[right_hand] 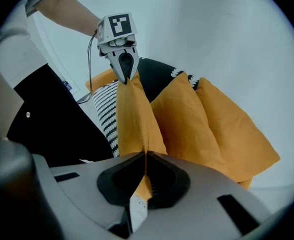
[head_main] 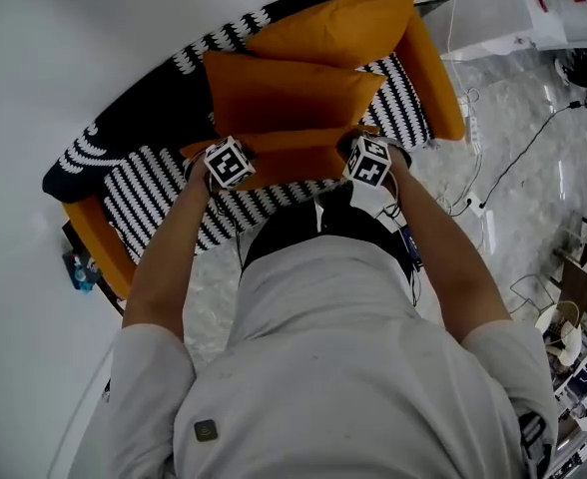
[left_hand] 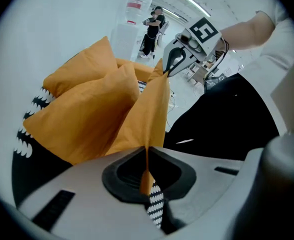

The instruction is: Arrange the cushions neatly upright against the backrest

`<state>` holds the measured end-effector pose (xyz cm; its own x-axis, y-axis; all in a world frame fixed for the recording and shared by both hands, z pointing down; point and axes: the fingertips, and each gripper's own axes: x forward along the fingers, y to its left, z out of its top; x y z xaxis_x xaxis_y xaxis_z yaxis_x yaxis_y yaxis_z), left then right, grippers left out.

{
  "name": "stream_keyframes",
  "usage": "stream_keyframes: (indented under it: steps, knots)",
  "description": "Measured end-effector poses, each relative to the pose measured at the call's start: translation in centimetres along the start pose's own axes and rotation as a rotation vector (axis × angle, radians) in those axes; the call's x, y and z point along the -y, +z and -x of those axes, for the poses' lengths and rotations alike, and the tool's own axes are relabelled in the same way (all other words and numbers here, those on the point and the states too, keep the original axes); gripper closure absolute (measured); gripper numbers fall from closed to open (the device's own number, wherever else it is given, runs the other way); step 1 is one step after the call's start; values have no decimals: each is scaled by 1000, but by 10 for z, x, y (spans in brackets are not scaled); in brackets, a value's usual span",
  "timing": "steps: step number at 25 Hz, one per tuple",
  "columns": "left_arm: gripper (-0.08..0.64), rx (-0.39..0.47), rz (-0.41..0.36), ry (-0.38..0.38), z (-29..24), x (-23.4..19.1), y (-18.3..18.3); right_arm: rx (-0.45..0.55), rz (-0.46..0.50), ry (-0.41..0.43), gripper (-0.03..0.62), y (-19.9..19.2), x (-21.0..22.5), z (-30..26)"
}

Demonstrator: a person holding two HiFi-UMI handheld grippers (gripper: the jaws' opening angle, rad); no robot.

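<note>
Three orange cushions lie on a sofa with a black-and-white cover [head_main: 164,203]. Two of them, cushion [head_main: 338,26] and cushion [head_main: 284,93], rest toward the backrest. The front cushion [head_main: 274,160] is held by its two near corners. My left gripper [head_main: 224,164] is shut on the left corner, and my right gripper [head_main: 366,160] is shut on the right corner. In the left gripper view the orange fabric [left_hand: 154,109] runs into my closed jaws [left_hand: 146,173]. The right gripper view shows the same fabric [right_hand: 132,119] pinched at my jaws [right_hand: 145,176].
The sofa has orange armrests [head_main: 433,68] and stands against a white wall. Cables [head_main: 513,158] trail over the marble floor to the right, near shelving [head_main: 583,297]. A person [left_hand: 152,29] stands far off in the left gripper view.
</note>
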<state>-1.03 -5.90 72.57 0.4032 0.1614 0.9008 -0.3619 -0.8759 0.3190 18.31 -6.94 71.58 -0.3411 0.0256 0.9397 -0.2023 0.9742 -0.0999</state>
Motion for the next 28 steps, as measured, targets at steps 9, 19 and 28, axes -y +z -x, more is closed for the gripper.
stream_keyframes:
  steps: [9,19,28]
  knots:
    - [541,31,10,44,36,0,9,16,23,-31,563,14,-4,29]
    - [543,71,16,75,62,-3,18,35,42,-62,563,33,12,48]
    - [545,63,65,110,69,15,5,60,103,-49,563,39,1,52]
